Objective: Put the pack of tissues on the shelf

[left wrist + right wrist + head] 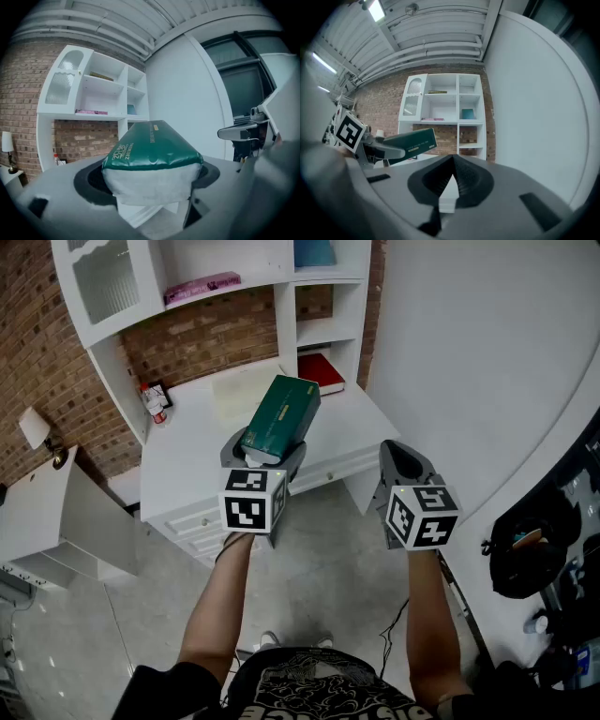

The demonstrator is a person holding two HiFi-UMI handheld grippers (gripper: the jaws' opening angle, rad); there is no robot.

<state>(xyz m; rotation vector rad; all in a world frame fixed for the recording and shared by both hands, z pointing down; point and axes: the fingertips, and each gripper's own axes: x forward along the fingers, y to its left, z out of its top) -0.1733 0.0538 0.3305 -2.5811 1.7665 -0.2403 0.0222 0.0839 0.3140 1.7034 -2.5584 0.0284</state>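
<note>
A green pack of tissues (279, 418) with white ends sticks up and forward out of my left gripper (262, 454), whose jaws stand wide and are shut on its lower end. The left gripper view has the pack (152, 150) filling the centre, the white shelf unit (103, 101) behind it. The gripper holds it above the front of the white desk (187, 460), below the shelves (234, 285). My right gripper (405, 463) is shut and empty, to the right of the desk. Its own view shows the jaws closed to a point (451, 183), with the pack (410, 140) at the left.
A pink packet (202, 287) lies on the upper shelf, a blue box (314, 251) in a cubby, a red book (322, 371) at the desk's back right. A small bottle (155, 407) stands at the back left. A white curved wall (469, 352) runs along the right.
</note>
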